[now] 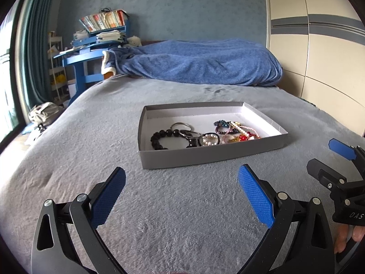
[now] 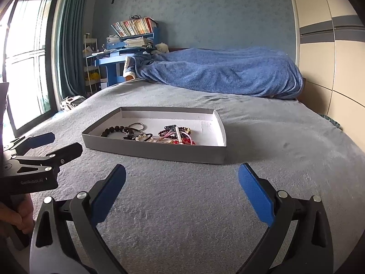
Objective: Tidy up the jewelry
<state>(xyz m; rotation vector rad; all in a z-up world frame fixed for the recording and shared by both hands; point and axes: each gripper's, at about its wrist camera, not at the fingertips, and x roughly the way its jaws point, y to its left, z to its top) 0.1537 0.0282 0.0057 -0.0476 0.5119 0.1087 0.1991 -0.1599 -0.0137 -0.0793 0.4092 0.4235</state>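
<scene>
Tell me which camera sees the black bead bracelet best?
The left wrist view. There the black bracelet shows as a nearly whole loop in the box, which sits almost straight ahead. In the right wrist view the bracelet is seen lower and flatter, its near side hidden behind the box wall.

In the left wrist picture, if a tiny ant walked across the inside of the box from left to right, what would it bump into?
Inside the gray box: black bead bracelet → metal key ring → pearl ring-shaped piece → dark blue bead bracelet → red beads.
</scene>
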